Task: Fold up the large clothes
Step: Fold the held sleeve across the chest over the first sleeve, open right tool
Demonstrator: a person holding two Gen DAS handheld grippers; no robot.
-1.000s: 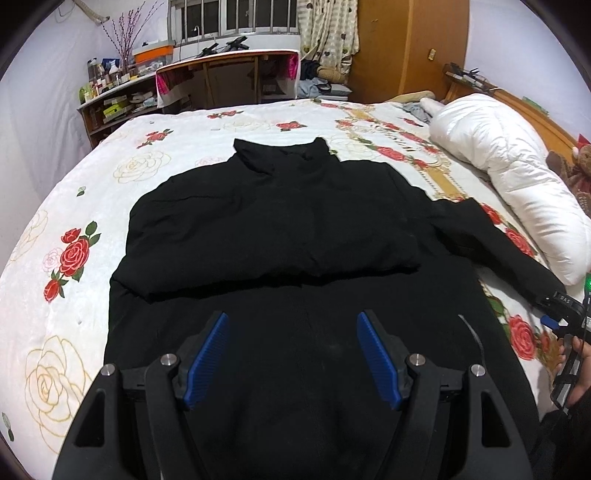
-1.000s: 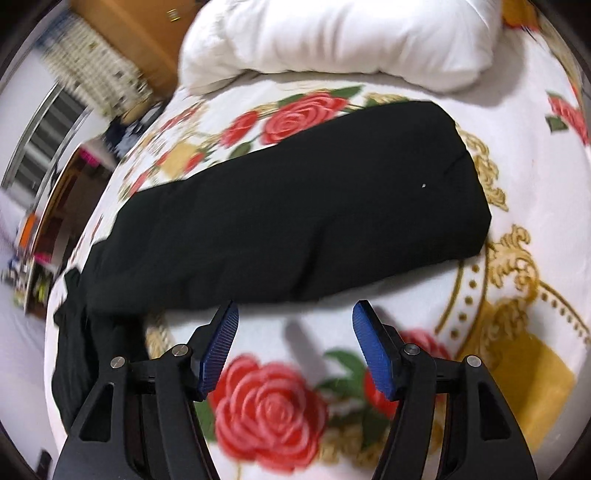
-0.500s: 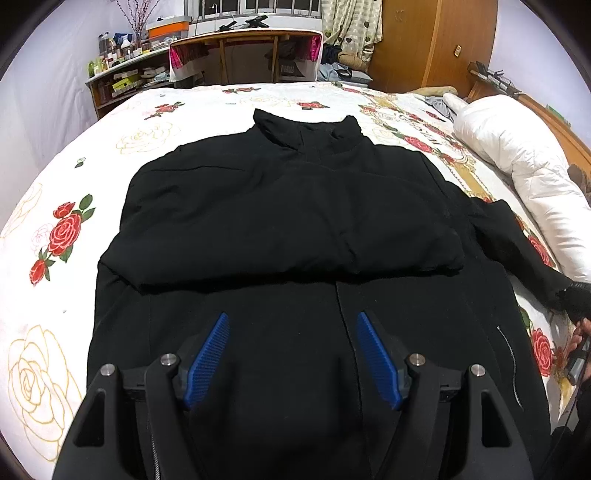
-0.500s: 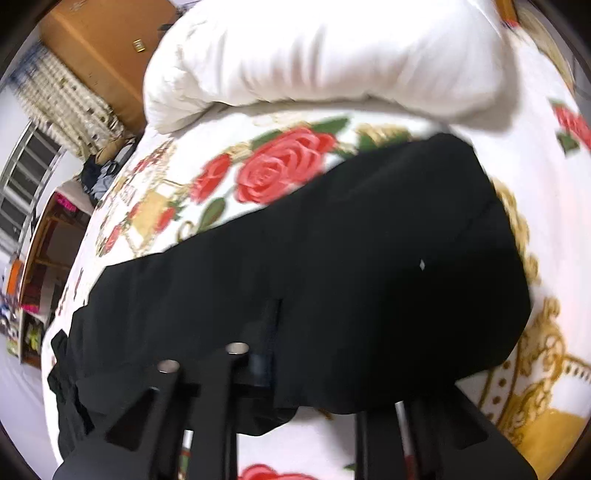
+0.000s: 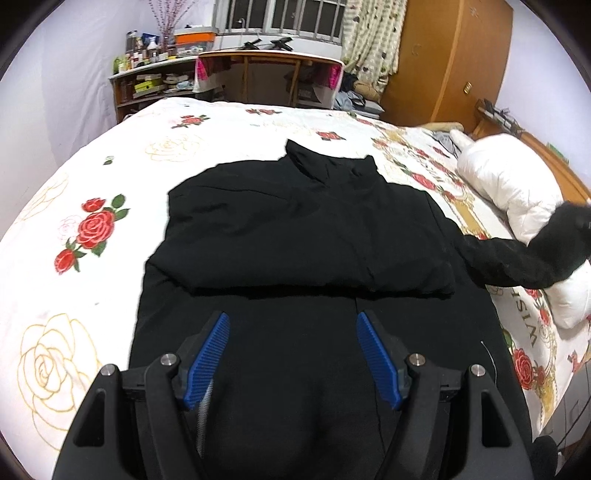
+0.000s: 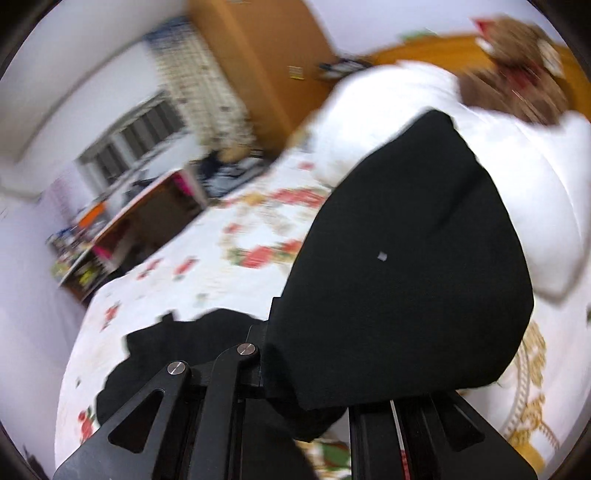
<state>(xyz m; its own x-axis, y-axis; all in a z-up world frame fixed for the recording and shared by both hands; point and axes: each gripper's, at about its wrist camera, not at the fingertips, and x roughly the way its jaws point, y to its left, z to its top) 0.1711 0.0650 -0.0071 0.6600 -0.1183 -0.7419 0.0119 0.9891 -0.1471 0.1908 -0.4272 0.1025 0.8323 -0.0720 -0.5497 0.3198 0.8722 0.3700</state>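
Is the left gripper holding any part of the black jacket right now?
No, the left gripper hovers with blue pads spread apart above the black jacket, nothing between them.

I am working in a lived-in home bedroom. A wide bed with a white quilted cover printed with red roses fills the view, a puffy white duvet bunched at its wooden headboard. Beyond it stand a tall orange-brown wooden wardrobe, a wooden desk, a cluttered shelf of bottles — and a barred window with patterned curtains.
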